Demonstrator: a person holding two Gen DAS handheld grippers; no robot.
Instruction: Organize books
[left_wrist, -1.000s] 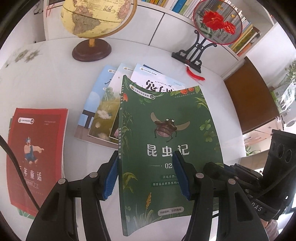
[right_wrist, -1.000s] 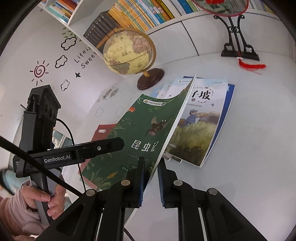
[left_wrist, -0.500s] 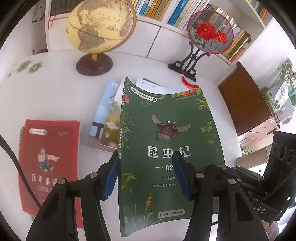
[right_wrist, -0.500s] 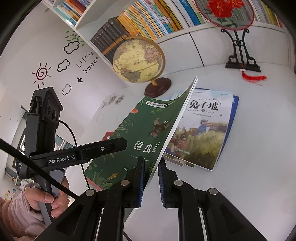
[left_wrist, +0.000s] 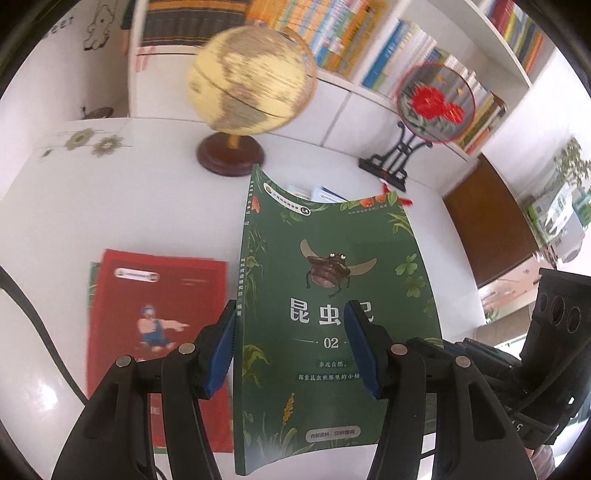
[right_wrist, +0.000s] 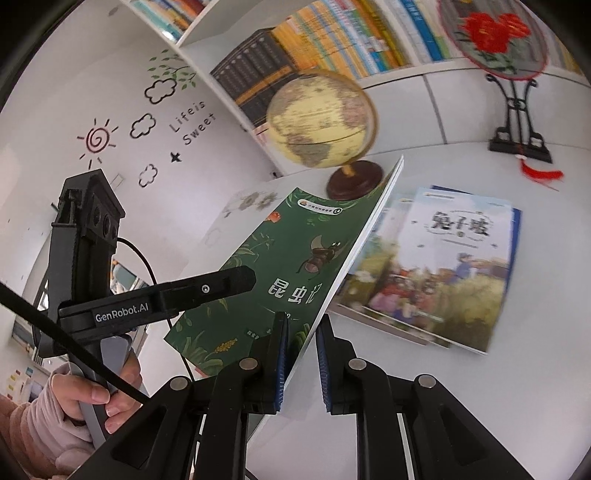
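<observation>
The green book (left_wrist: 332, 317) has a smooth, slightly glossy paper cover. Behind it, the globe (left_wrist: 251, 81) stands on a polished wooden base (left_wrist: 231, 157). The white table (left_wrist: 147, 206) beneath looks smooth and glossy.

Ahead of the left gripper (left_wrist: 291, 350), the globe (left_wrist: 251, 81) and fan stand (left_wrist: 391, 162) blocked the far table (left_wrist: 122, 206); bare surface lay between; a red book (left_wrist: 155, 314) lay left; stacked books (right_wrist: 443, 269) lay right of the right gripper (right_wrist: 301, 354).
</observation>
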